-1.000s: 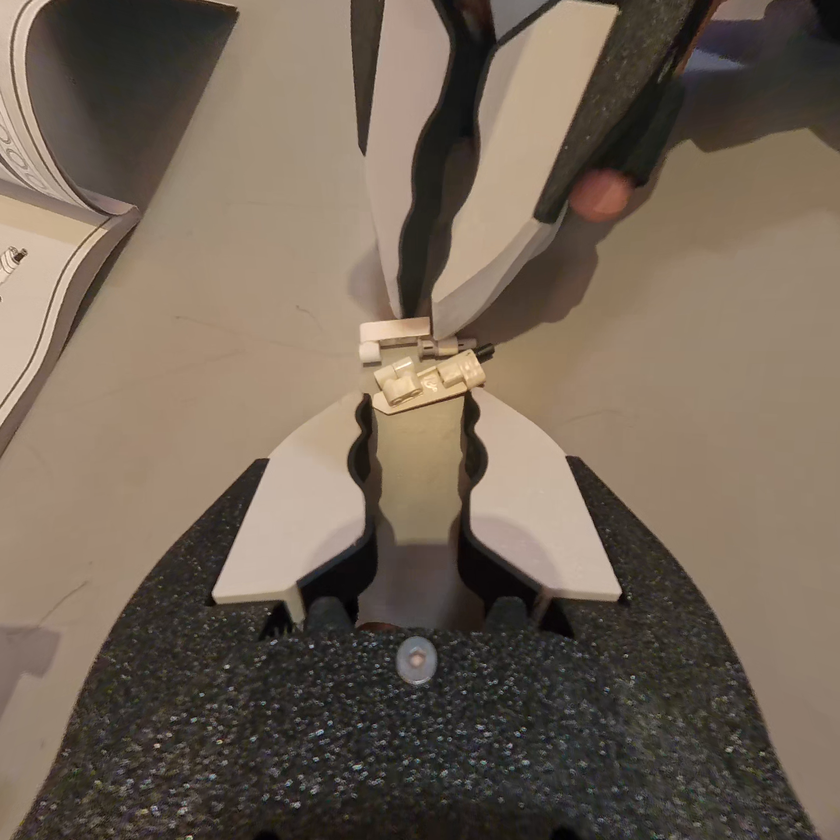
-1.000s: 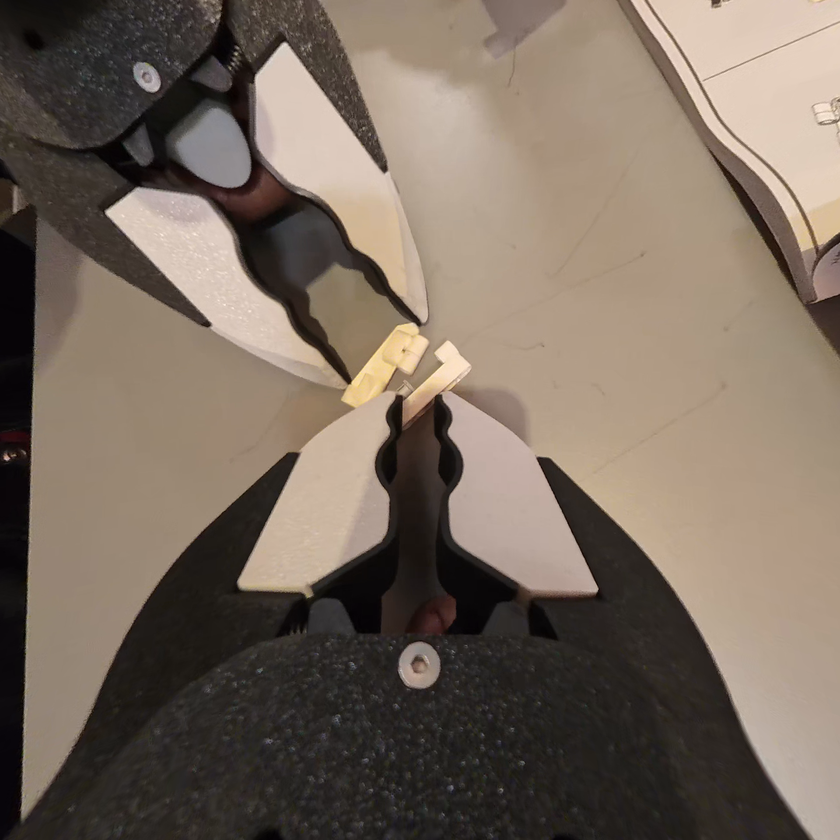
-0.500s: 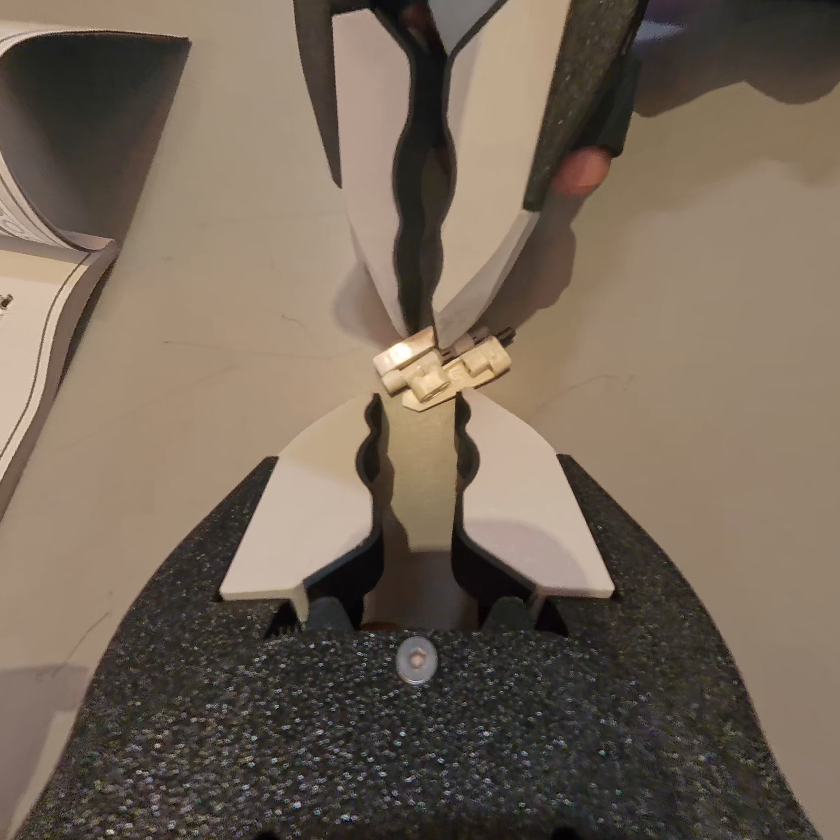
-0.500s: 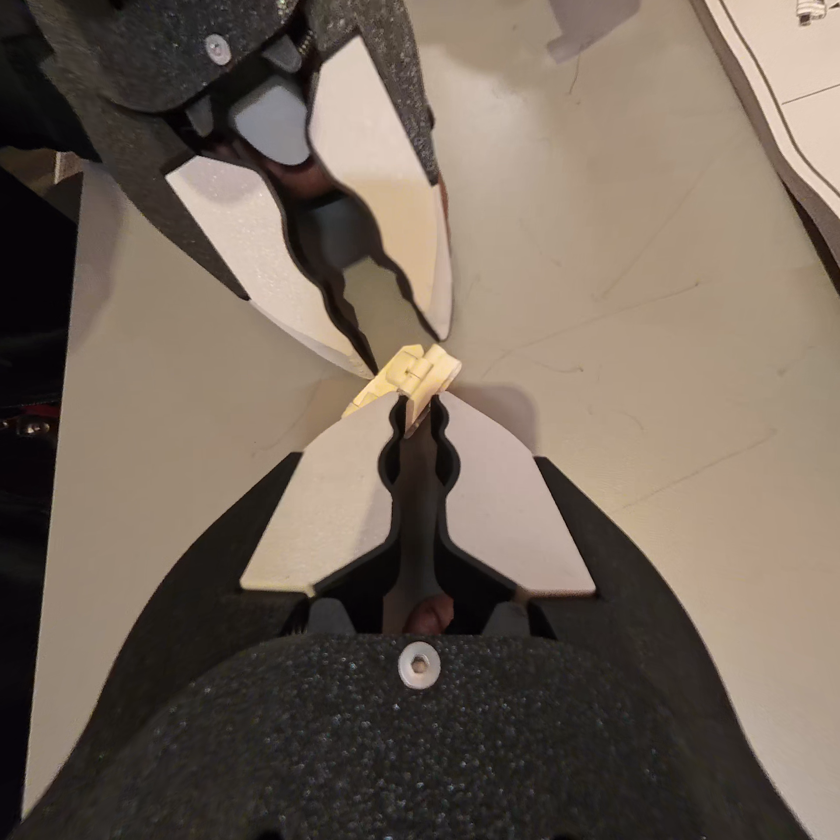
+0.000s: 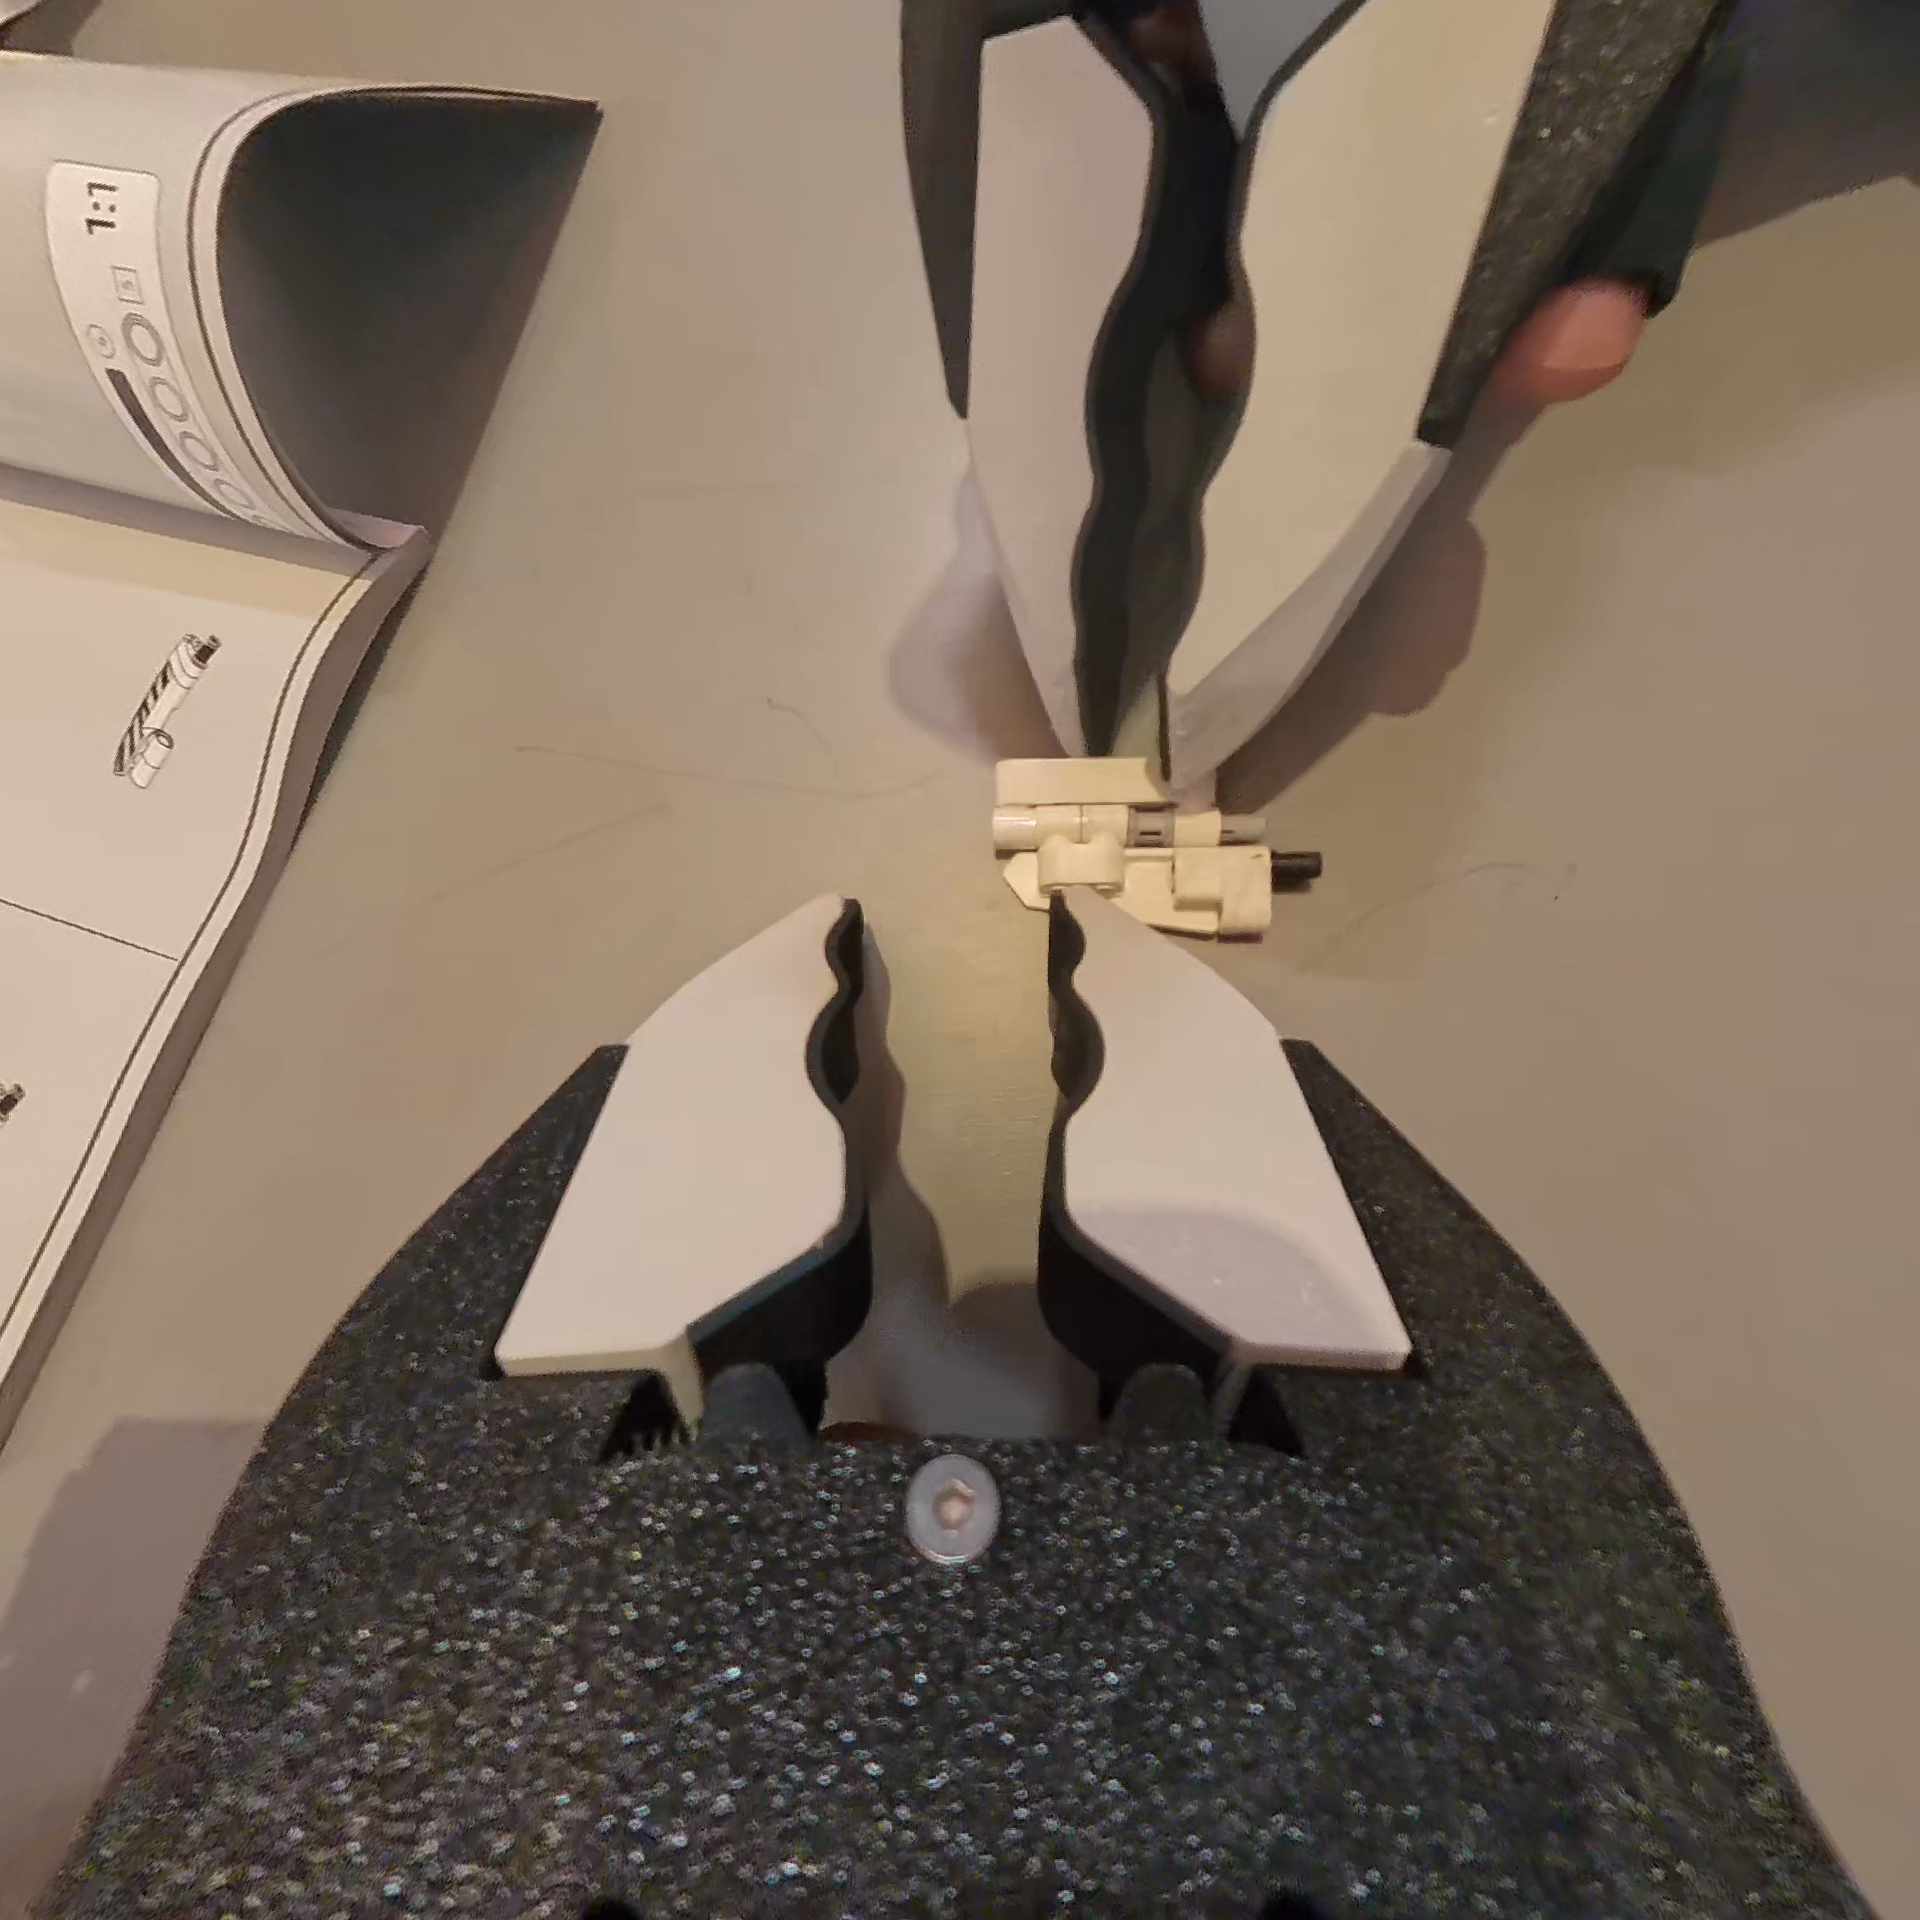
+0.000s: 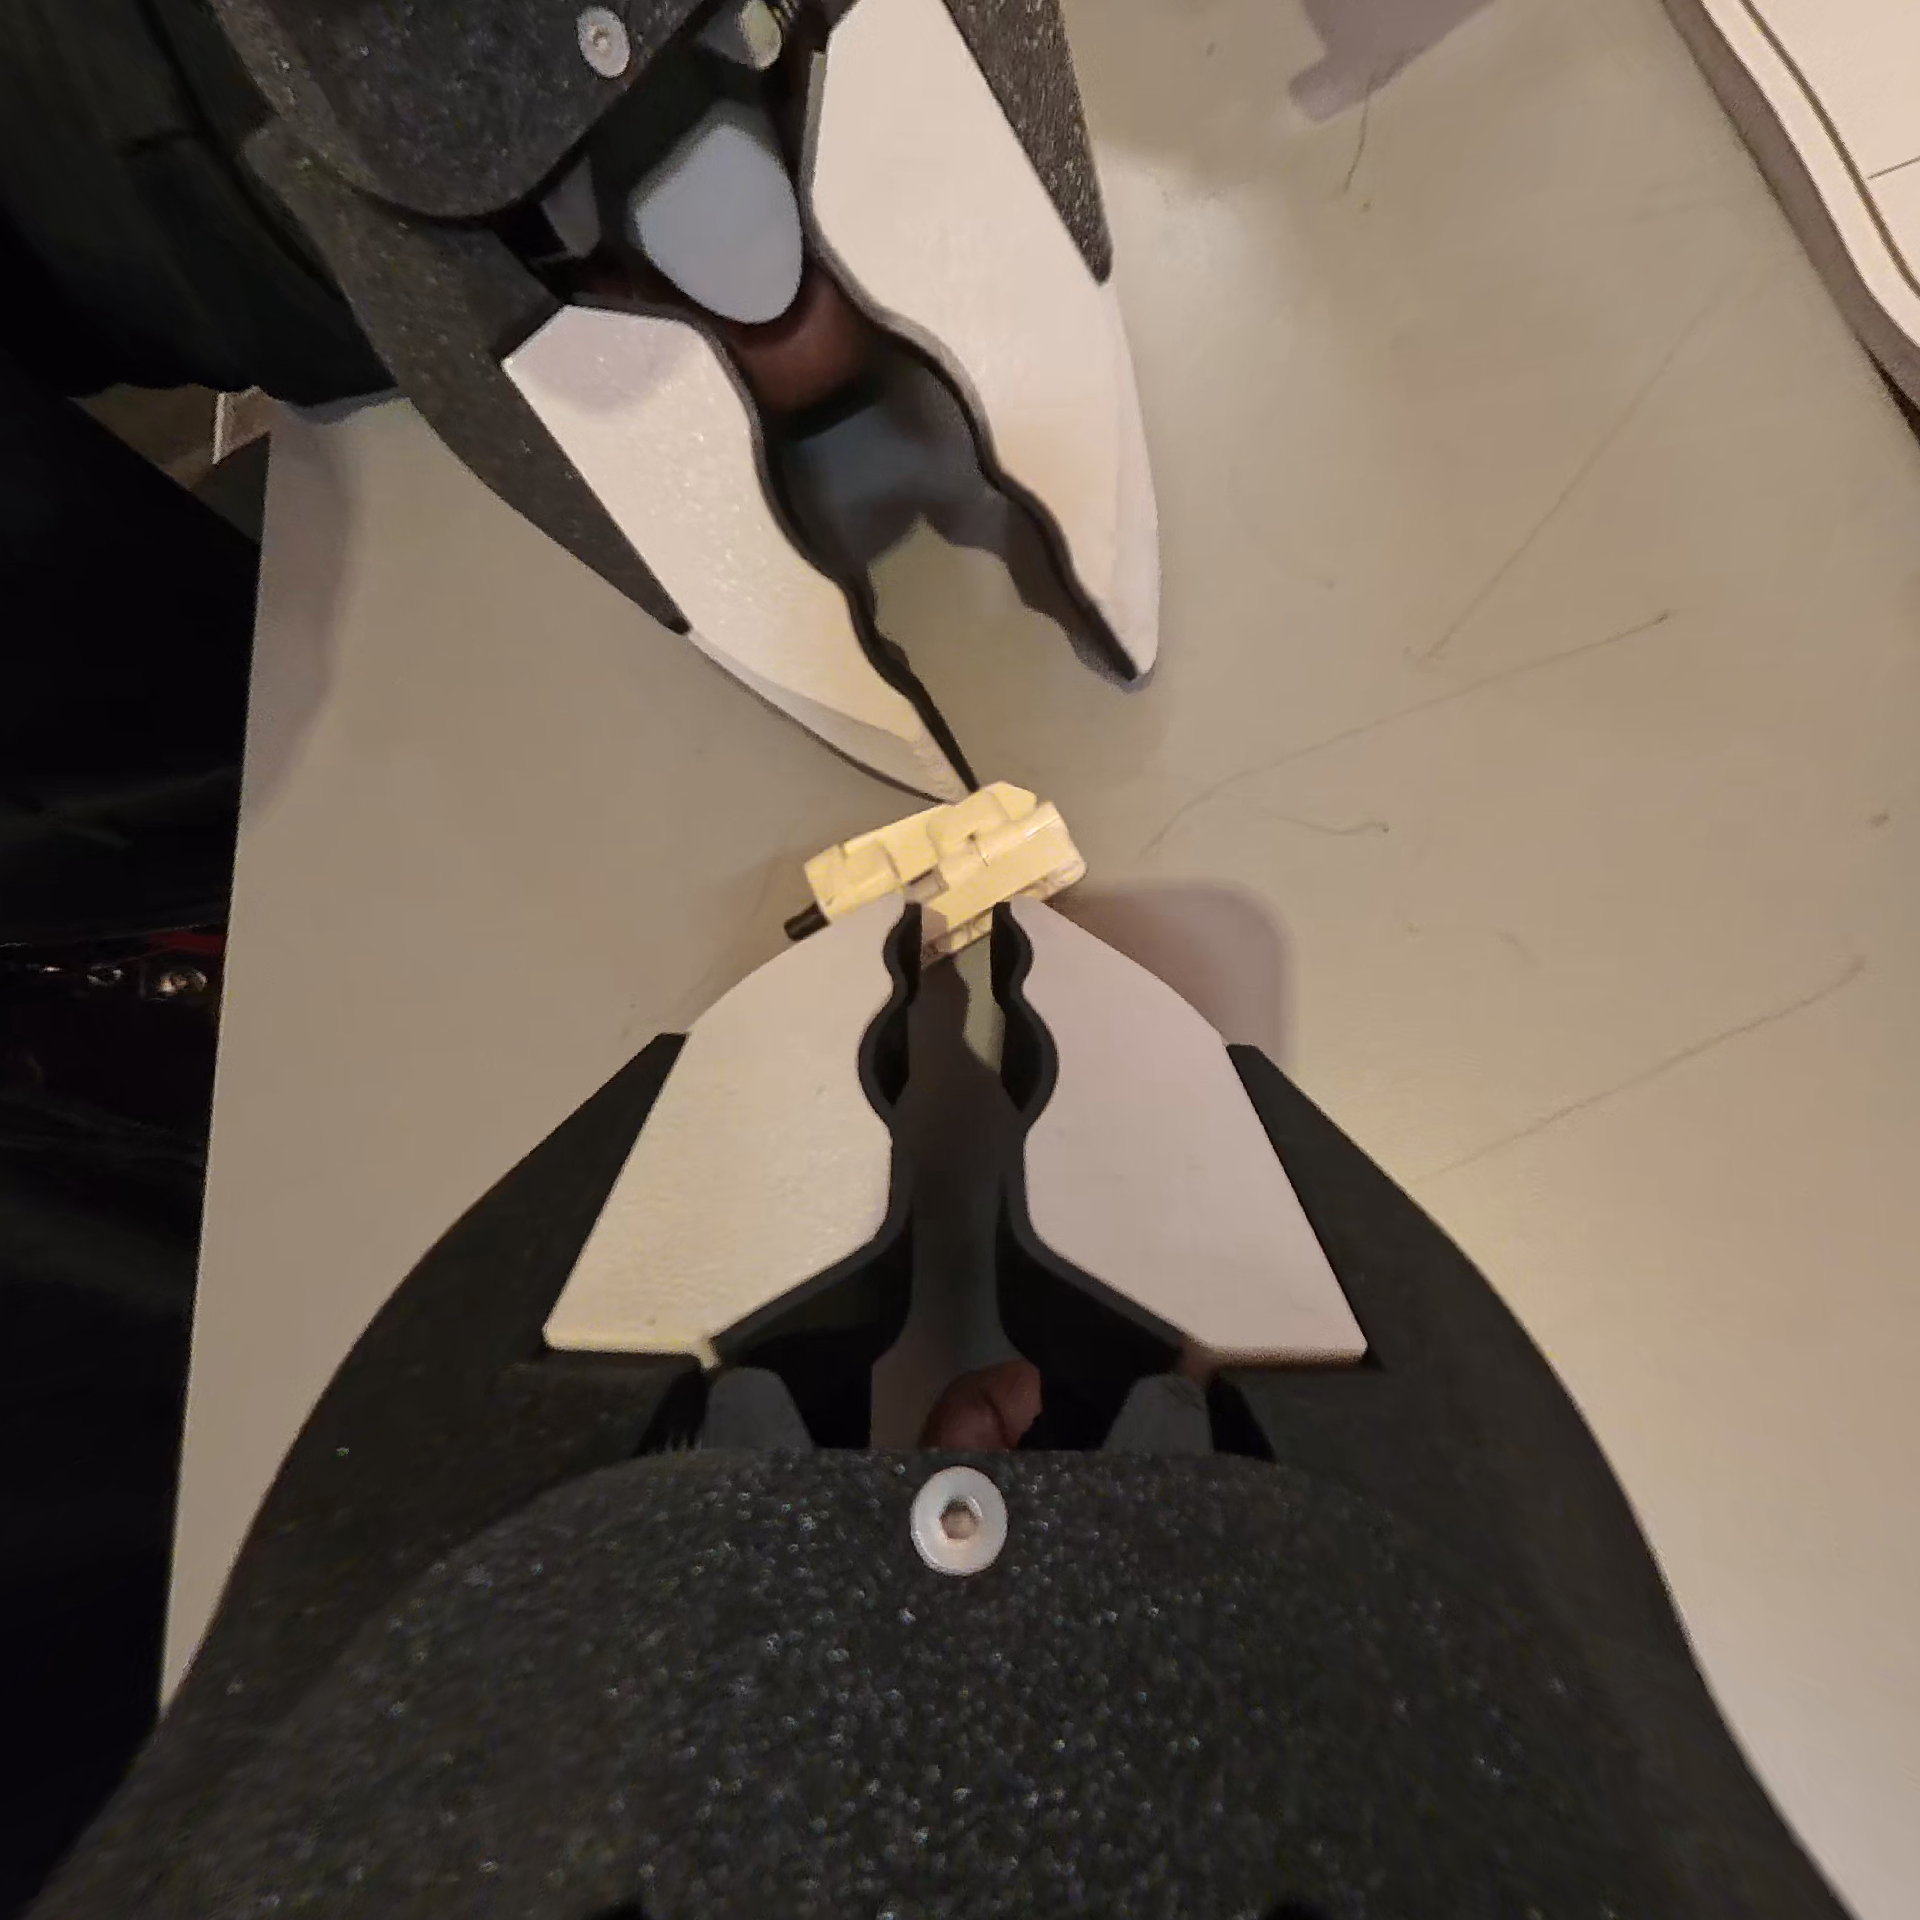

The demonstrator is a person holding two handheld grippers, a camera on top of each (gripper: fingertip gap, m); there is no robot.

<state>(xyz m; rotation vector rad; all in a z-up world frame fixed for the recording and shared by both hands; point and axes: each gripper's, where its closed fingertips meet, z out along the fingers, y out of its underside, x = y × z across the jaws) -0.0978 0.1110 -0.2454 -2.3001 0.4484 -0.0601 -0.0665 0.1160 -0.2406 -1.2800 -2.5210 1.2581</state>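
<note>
You are clamping a small cream brick assembly with your right gripper. Its two pads are pressing on a thin plate edge at the near side of the piece, and the rest is sticking out past the fingertips. Your left gripper is standing released, with bare table showing through the gap between its fingers.

The assembly is lying just ahead of the left gripper and off to the right of its gap, not between the fingers. Its long axis is running crosswise to those fingers, with a short black pin poking out of the right-hand end. Only the right-hand fingertip of the left gripper is meeting the piece, at its near left corner. The other fingertip is standing clear of it.

The left wrist view is giving you the broad face of the assembly: a flat plate, a rod along it and two clips. It is also showing your fingertip on the right gripper's body and an open instruction booklet on the table at the left. The right wrist view is showing the clamped edge between the pads. Neither view is settling whether the piece is resting on the table or hanging above it.
</note>
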